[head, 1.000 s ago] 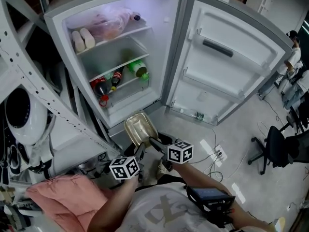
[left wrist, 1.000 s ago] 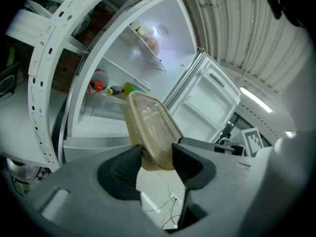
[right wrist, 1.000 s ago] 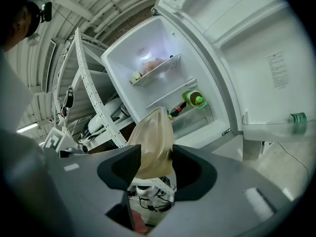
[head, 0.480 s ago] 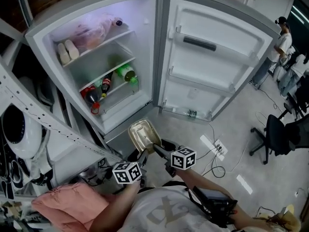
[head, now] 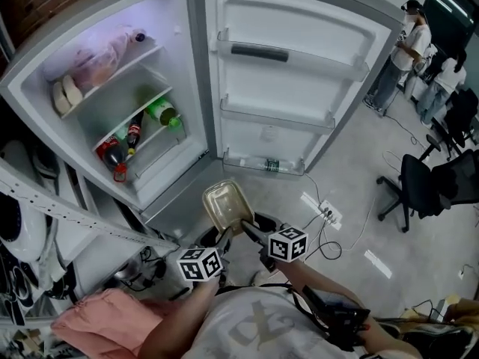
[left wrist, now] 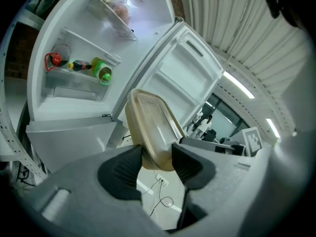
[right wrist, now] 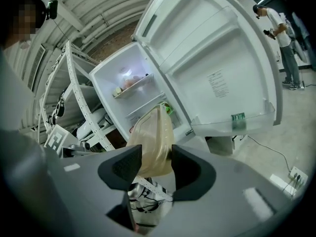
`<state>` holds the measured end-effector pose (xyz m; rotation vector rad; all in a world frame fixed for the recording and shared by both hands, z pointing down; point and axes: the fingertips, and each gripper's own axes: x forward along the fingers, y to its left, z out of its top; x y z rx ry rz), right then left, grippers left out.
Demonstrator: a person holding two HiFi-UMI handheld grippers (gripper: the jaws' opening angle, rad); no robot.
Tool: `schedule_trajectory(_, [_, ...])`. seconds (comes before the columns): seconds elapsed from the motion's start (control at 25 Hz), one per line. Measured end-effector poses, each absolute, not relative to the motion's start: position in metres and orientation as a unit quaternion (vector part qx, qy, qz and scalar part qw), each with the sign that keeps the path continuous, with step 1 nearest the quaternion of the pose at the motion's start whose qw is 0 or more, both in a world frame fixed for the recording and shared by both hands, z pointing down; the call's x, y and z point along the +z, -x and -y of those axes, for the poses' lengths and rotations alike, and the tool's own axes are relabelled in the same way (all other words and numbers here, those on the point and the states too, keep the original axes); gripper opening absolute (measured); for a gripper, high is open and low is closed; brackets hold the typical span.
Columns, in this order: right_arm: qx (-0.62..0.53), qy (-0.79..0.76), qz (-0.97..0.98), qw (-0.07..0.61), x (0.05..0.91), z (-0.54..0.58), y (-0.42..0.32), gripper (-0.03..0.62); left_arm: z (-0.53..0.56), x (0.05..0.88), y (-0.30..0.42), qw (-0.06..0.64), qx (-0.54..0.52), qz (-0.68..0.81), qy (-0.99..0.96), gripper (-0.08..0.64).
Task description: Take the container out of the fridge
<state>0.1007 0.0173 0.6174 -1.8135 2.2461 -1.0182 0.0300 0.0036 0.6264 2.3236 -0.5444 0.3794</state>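
A clear, yellowish plastic container [head: 227, 204] with a lid hangs in the air in front of the open fridge [head: 45, 73], outside it and over the floor. Both grippers hold it from below. My left gripper [head: 221, 235] is shut on its near left edge, and my right gripper [head: 248, 227] is shut on its near right edge. In the left gripper view the container [left wrist: 150, 127] stands tilted between the pads of my left gripper [left wrist: 157, 164]. The right gripper view shows the container [right wrist: 154, 139] pinched in my right gripper [right wrist: 155, 167].
The fridge door [head: 284, 96] stands wide open to the right. Bottles [head: 123, 137], a green bottle [head: 163, 113] and a bagged item [head: 101, 51] lie on the fridge shelves. A white rack [head: 52, 208] stands at left. A power strip [head: 322, 212], an office chair [head: 419, 189] and standing people [head: 408, 47] are at right.
The head view has swung right, so the fridge now sits further left in the frame. The container stays held between both grippers, a little further from the fridge's front.
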Motion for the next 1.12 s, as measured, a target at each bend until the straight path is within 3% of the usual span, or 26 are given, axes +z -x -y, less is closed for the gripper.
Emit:
schedule_trajectory(0.6, [-0.340,0.655,-0.671,0.065,0.625,-0.104,-0.188,0.190,-0.077,0.633,-0.121,0.340,0.195,0.125,-0.912,0.186])
schedule_trajectory(1.12, [-0.341,0.647,-0.680,0.063,0.626,-0.107,-0.193,0.189,-0.082,0.634,-0.125,0.339,0.200,0.134,-0.909,0.186])
